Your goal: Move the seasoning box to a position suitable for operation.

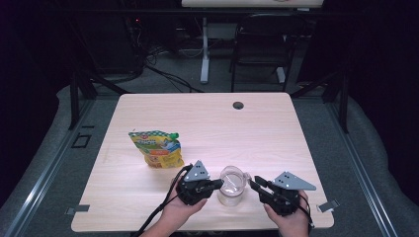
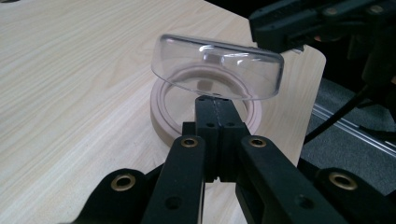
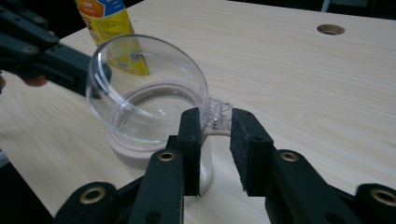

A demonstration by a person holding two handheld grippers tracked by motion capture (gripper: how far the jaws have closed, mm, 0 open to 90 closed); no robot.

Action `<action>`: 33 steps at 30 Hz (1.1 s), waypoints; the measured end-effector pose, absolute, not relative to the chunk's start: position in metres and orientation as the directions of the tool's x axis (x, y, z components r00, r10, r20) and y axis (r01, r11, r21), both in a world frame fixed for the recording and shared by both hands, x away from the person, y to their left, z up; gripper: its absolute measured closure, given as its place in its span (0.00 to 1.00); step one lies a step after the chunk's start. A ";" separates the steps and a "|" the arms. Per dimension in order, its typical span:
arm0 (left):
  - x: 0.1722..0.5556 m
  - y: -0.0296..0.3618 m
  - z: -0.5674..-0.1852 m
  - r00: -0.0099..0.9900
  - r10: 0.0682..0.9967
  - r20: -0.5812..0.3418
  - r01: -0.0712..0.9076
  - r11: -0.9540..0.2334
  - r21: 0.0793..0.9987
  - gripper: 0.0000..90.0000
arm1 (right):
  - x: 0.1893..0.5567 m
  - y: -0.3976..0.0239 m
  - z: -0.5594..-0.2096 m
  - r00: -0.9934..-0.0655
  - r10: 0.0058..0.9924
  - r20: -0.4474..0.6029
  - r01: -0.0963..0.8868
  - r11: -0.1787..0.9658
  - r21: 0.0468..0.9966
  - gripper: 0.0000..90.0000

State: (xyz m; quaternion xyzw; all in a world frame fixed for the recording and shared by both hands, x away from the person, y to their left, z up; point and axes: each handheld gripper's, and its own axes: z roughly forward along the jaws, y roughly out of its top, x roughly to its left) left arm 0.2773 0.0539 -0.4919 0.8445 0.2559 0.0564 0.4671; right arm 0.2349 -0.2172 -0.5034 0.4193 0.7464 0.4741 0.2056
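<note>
Clear plastic jar (image 1: 232, 190) with a pale pinkish collar around its mouth stands on the near edge of the light wood-grain table (image 1: 207, 123), between the two hand-held grippers. Its transparent domed lid (image 2: 217, 67) is hinged at one side and tipped up at a slant over the mouth. From above, the jar reads only as a small glassy cylinder; the left gripper view shows the lid's smooth, glossy curve and the matte collar ring (image 2: 161, 109) beneath it, while the right gripper view shows the little clear hinge tab (image 3: 215, 113) at the rim. The left gripper (image 2: 215, 105) has its black jaws pressed together, their tips just under the lid's edge; whether they pinch that edge or merely touch it I cannot tell. The right gripper (image 3: 215, 140) has its jaws partly apart, the rough dark pads either side of the hinge tab and not pressing on it. Farther back on the left side of the table lies a crinkled yellow and green snack pouch (image 1: 156, 148), and a round cable hole (image 1: 238, 105) sits near the far edge.
</note>
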 end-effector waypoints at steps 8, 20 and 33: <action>0.280 0.050 -0.486 0.868 0.480 -0.130 0.365 -0.439 0.821 1.00 | 0.229 -0.213 -0.507 -0.606 0.794 0.042 0.391 0.252 0.885 0.65; 0.282 0.048 -0.479 0.869 0.480 -0.122 0.355 -0.431 0.829 1.00 | 0.226 -0.205 -0.509 -0.656 0.754 0.003 0.362 0.312 0.878 0.56; 0.281 0.054 -0.480 0.863 0.491 -0.115 0.357 -0.433 0.828 1.00 | 0.230 -0.199 -0.512 -0.639 0.769 -0.024 0.324 0.298 0.898 0.58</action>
